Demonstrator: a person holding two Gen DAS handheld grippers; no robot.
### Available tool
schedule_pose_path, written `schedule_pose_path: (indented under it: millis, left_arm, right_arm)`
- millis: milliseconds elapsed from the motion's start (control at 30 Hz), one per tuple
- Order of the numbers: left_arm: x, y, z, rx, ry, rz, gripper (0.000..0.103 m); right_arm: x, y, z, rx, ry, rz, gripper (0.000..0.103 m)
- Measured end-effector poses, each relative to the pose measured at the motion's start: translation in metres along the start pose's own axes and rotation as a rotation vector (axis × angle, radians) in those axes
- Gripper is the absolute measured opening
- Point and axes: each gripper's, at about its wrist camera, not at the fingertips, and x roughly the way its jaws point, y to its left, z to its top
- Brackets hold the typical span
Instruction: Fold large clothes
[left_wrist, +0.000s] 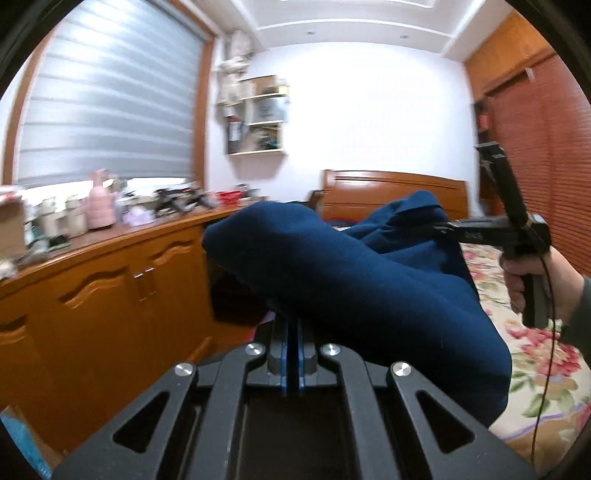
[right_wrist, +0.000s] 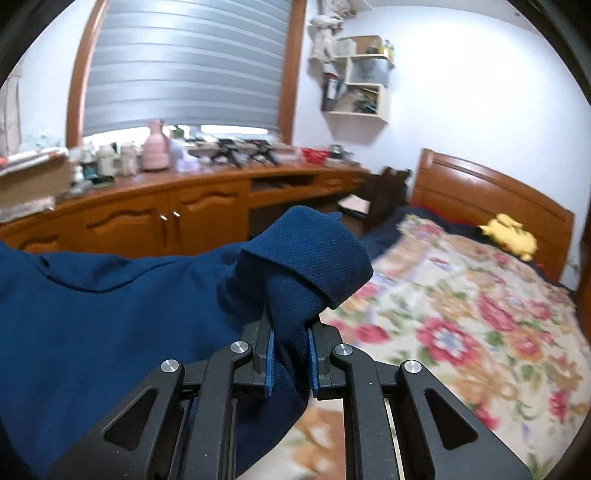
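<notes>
Navy garment (right_wrist: 110, 295) is hanging in the air above the floral bed (right_wrist: 461, 314), stretched between the two tongs. The right tongs (right_wrist: 290, 354) are clamped on a thick bunched fold of the fabric — possibly a cuff or hem, though blur makes that uncertain. The left tongs (left_wrist: 292, 354) are pressed together, with the cloth draped over their tips; it seems they are pinching an edge there, but the contact is hidden. A hand (left_wrist: 532, 280) is gripping the right tool's handle. The step in hand looks like lifting and spreading the garment. The next move calls for pulling it taut and laying it flat on the bed — without letting either corner slip.
</notes>
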Motion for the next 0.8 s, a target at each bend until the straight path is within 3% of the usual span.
schedule_pose_path:
  millis: [100, 200, 267, 333, 433, 567, 800]
  left_arm:
    - [0.012, 0.031, -0.021, -0.037, 0.082, 0.029, 0.001]
    - [0.019, 0.043, -0.054, -0.055, 0.149, 0.061, 0.001]
    - [0.016, 0.044, -0.07, -0.081, 0.166, 0.059, 0.001]
    - [0.013, 0.04, -0.076, -0.08, 0.171, 0.058, 0.001]
    - [0.006, 0.035, -0.078, -0.081, 0.176, 0.068, 0.005]
    - [-0.022, 0.034, -0.073, -0.068, 0.146, 0.075, 0.011]
    - [-0.058, 0.025, -0.057, -0.044, 0.114, 0.093, 0.034]
  right_arm:
    - [0.035, 0.023, -0.005, 0.012, 0.034, 0.048, 0.012]
    - [0.076, 0.042, -0.033, 0.001, 0.148, 0.063, 0.016]
    - [0.091, 0.052, -0.057, -0.019, 0.225, 0.02, 0.022]
    - [0.091, 0.057, -0.067, -0.04, 0.249, 0.013, 0.04]
    - [0.074, 0.062, -0.075, -0.105, 0.222, -0.029, 0.063]
    - [0.045, 0.063, -0.075, -0.075, 0.158, 0.0, 0.068]
    - [0.007, 0.108, -0.08, -0.045, 0.114, 0.232, 0.068]
